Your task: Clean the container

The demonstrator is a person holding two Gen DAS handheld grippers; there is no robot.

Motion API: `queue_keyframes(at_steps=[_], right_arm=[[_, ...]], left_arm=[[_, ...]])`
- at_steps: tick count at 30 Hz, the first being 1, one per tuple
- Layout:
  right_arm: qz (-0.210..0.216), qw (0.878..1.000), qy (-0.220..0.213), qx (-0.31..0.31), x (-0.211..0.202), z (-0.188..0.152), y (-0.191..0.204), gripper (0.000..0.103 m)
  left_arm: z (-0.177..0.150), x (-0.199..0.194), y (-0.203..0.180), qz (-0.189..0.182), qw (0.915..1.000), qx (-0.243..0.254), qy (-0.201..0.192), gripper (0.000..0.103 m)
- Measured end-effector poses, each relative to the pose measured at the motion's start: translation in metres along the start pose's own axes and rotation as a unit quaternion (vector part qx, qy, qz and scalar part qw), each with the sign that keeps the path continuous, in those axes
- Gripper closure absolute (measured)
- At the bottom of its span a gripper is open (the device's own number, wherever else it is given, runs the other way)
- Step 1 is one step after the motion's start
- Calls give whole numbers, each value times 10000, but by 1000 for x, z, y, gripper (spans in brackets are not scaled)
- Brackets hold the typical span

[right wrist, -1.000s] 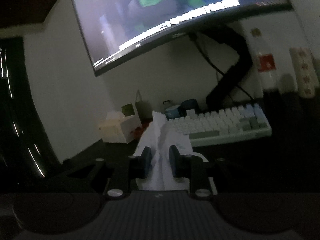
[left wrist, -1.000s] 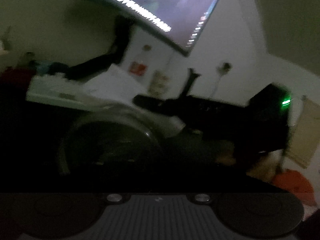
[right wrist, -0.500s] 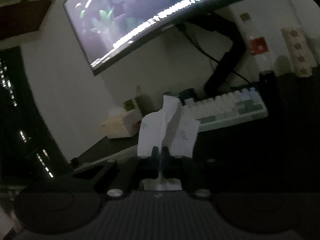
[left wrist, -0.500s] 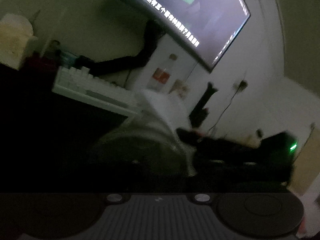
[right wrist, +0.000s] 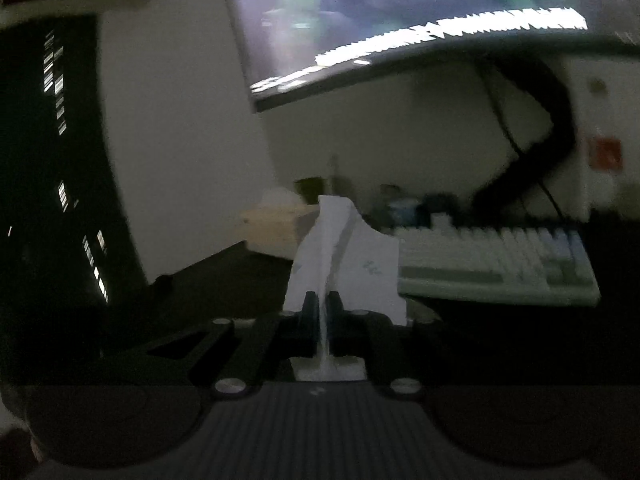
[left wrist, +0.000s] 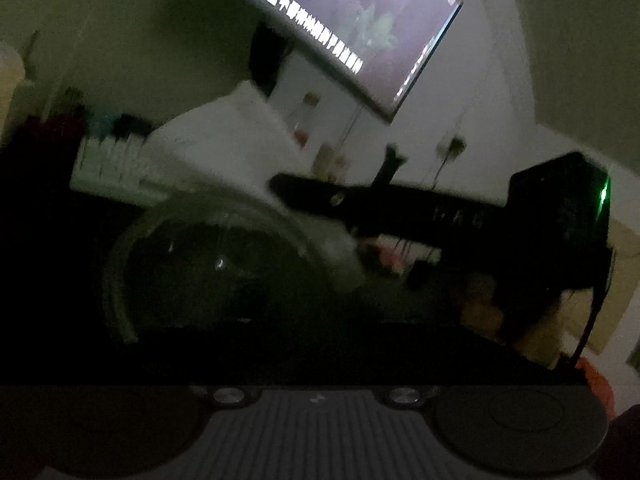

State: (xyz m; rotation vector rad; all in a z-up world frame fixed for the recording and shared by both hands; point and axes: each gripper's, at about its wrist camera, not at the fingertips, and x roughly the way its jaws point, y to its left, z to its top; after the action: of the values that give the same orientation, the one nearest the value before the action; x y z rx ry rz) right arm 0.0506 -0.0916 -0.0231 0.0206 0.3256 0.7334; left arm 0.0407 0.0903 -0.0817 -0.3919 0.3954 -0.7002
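A clear round container [left wrist: 224, 264] fills the dark lower middle of the left wrist view, close in front of my left gripper [left wrist: 316, 332]. Its jaws are closing; the fingers are lost in the dark, and the container's near wall sits where they meet. My right gripper [right wrist: 322, 308] is shut on a crumpled white tissue [right wrist: 360, 264], which stands up between its pads. In the left wrist view that tissue [left wrist: 224, 148] hangs just above the container's far rim, held by the black right gripper [left wrist: 280, 188] coming in from the right.
A white keyboard [right wrist: 492, 268] lies on the dark desk behind the tissue, under a lit curved monitor [right wrist: 400, 20] on a black arm. A pale tissue box [right wrist: 272, 228] stands at the back left, a red-labelled bottle [right wrist: 604, 152] by the wall.
The right gripper's jaws, apart around the tissue a second ago, have closed on it. In the left wrist view the tissue and right gripper now sit higher and larger over the container.
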Motion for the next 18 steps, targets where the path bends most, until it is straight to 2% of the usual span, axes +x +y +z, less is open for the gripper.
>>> queue_keyframes(at_steps=[3,5,6,8,12,13,16,18], right_arm=[[71,9997,-78,204,1,-3,-6,95],[-23,9993,-47,383,-3,-3,-10,95],[-40,9990,-42,444,-7,-3,-10,95],[-95,9984,-14,554,-16,-4,-11,94],[-313,9978,15,580,-23,-12,-10,94],[-343,9977,-14,580,-25,-14,-11,94],[-343,9974,-99,623,-29,-18,-15,94],[-390,9975,-191,553,-32,-20,-15,95]], left_arm=[[0,-2,12,-181,9984,-485,-206,90],[3,-4,24,-646,9921,-1037,-281,91],[4,-7,29,-1037,9861,-1264,-301,91],[9,-10,30,-1393,9807,-1347,-259,91],[11,-10,12,-1105,9914,-696,-59,88],[12,-9,6,-995,9937,-510,27,81],[10,-3,-16,-487,9976,197,450,40],[7,4,-30,-262,9951,606,736,38]])
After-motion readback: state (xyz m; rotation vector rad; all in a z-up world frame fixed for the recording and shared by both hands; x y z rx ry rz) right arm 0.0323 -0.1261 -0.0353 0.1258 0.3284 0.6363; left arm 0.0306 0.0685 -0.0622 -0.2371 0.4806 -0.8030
